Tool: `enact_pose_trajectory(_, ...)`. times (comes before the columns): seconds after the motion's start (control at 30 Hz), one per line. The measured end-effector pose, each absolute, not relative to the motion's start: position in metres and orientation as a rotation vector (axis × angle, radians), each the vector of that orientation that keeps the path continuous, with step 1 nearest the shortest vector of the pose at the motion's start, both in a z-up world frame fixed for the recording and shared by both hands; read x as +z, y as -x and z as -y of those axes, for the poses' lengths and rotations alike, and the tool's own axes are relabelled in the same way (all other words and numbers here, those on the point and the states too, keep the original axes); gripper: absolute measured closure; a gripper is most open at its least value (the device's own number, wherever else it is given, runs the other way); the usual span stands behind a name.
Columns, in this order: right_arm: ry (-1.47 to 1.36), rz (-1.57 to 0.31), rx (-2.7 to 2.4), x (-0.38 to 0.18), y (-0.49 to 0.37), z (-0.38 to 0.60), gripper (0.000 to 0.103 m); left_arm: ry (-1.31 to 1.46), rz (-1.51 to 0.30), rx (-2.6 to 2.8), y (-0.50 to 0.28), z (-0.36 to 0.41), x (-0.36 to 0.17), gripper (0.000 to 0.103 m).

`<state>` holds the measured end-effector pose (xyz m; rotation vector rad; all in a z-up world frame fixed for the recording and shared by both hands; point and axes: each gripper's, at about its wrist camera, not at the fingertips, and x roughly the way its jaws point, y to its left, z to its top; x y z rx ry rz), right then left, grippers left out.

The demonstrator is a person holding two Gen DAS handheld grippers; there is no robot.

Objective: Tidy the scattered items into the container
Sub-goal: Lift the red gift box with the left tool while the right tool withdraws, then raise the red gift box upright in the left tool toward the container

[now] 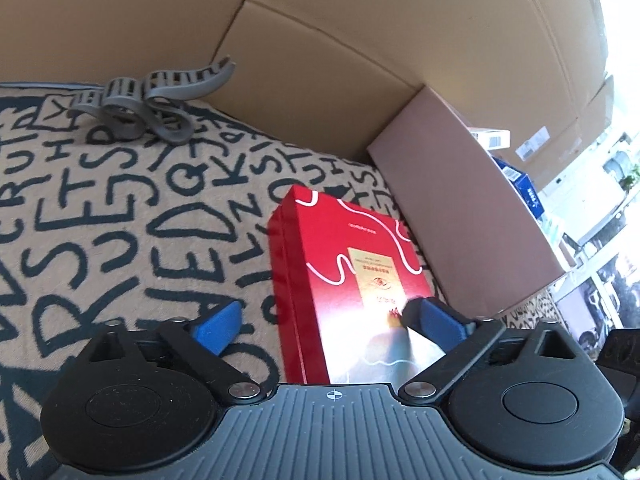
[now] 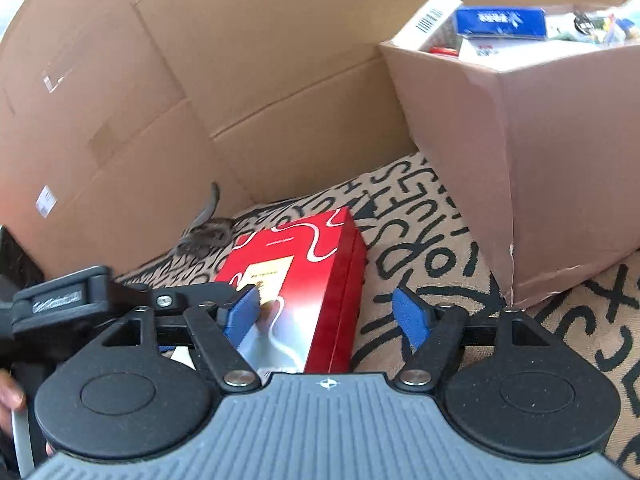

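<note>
A red gift box (image 1: pixel 344 264) with white wavy lines and a gold label lies flat on the lettered rug (image 1: pixel 120 220), beside the pinkish cardboard container (image 1: pixel 460 216). My left gripper (image 1: pixel 326 324) is open over the box's near end, one blue pad above its lid and the other off its left side. My right gripper (image 2: pixel 326 314) is also open at the near end of the red gift box (image 2: pixel 304 276), with neither pad pressing on it. A grey plastic clip (image 1: pixel 148 100) lies on the rug by the cardboard wall. The container (image 2: pixel 560 160) holds several items.
A tall brown cardboard wall (image 2: pixel 200 100) closes the far side. A white barcoded box (image 2: pixel 430 16) and a blue box (image 2: pixel 500 22) stick out of the container. The body of the left gripper (image 2: pixel 60 300) and a hand (image 2: pixel 8 396) are at the left edge.
</note>
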<state>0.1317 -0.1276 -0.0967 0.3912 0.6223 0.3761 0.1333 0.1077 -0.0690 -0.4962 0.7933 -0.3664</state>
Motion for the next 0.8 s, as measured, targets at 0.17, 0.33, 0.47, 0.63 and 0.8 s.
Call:
enact_pose_trajectory(0.17, -0.428, -0.634, 0.375, -0.102, -0.14, 0.129, 0.014, 0.503, -0.737, -0.384, -0.13, -0.11, -0.074, 0.0)
enact_pose_trajectory(0.33, -0.428, -0.625, 0.368, -0.104, -0.139, 0.126, 0.013, 0.523, -0.719, -0.396, -0.127, -0.114, -0.076, 0.003)
enact_pose_trajectory(0.47, -0.421, -0.615, 0.378, -0.105, -0.14, 0.126, 0.012, 0.569, -0.726, -0.445, -0.127, -0.119, -0.078, 0.018)
enact_pose_trajectory(0.63, -0.548, -0.632, 0.423, -0.108, -0.149, 0.131, 0.038, 0.559, -0.74, -0.46, -0.128, -0.119, -0.081, 0.027)
enact_pose_trajectory(0.8, -0.582, -0.666, 0.408, -0.109, -0.158, 0.131, 0.035, 0.513, -0.73, -0.458, -0.126, -0.112, -0.08, 0.023)
